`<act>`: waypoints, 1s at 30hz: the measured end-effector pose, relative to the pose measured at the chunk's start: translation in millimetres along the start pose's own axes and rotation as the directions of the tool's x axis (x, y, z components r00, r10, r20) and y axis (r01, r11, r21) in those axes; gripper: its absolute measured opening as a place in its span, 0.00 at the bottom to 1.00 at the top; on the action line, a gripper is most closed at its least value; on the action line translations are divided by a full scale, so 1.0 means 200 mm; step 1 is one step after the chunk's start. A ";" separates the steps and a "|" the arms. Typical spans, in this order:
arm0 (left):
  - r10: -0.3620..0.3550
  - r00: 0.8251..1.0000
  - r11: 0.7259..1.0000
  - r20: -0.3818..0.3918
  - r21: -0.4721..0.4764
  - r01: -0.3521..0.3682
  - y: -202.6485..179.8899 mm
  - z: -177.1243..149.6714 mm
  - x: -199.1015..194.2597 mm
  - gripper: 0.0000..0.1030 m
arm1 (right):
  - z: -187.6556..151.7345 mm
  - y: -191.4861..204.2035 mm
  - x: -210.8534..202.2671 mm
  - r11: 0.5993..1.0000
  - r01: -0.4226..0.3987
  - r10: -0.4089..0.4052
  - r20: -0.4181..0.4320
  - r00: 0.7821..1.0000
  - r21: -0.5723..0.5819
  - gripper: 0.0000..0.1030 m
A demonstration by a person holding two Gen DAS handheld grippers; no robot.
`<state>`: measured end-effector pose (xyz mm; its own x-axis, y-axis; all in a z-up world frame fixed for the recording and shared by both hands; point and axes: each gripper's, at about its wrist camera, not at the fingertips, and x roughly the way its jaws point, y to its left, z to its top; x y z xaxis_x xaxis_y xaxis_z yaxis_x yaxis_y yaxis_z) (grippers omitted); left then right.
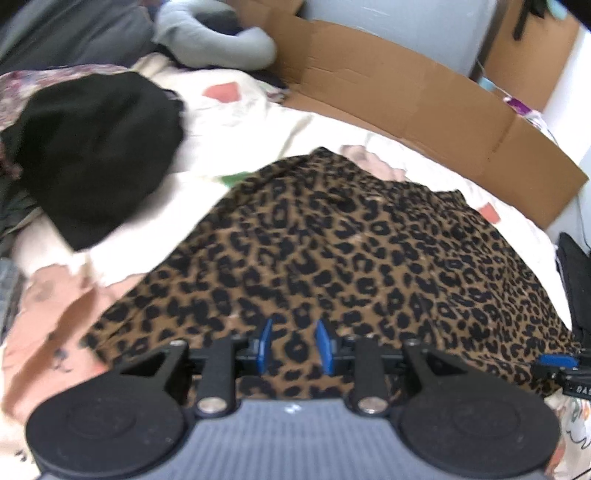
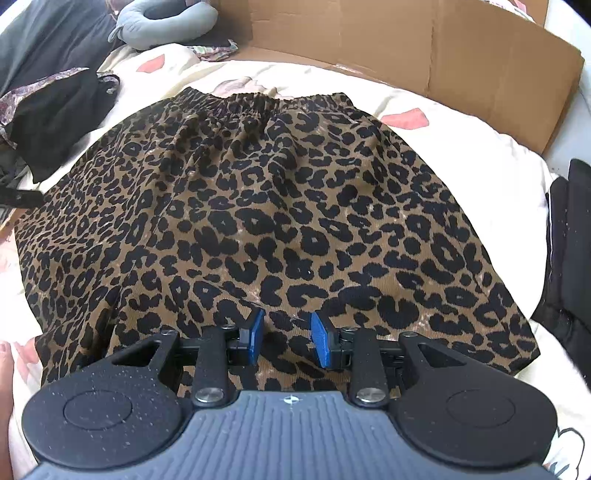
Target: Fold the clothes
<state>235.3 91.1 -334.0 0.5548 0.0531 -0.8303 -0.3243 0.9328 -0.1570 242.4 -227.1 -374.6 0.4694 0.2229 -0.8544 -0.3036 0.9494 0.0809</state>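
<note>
While both pairs of tongs are hovering low over the near hem, the left tongs [image 1: 293,345] are pointing forward toward 12 o'clock with blue pads parted and nothing between them. The right tongs [image 2: 287,339] are holding the same level, forward-facing pose, likewise gaping and empty. Beneath them the leopard-print skirt [image 2: 266,221] is lying spread flat on the bed [image 2: 491,177], its elastic waistband [image 2: 266,101] sitting far off at 12 o'clock. A black garment [image 1: 96,155] is lying at 10 o'clock, a grey neck pillow [image 2: 166,22] at 11, and a cardboard box [image 2: 424,48] is standing along the far edge.
</note>
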 end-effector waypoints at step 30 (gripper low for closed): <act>0.118 0.993 0.979 -0.003 -0.168 -0.117 0.64 -0.14 -0.03 0.36 | -0.11 0.04 -0.09 0.996 -0.038 0.036 -0.029 0.999 -0.077 0.34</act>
<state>168.8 200.7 -364.0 0.5103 0.1616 -0.8447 -0.5108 0.8472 -0.1465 214.0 -227.8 -369.7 0.4343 0.2503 -0.8653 -0.3840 0.9204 0.0735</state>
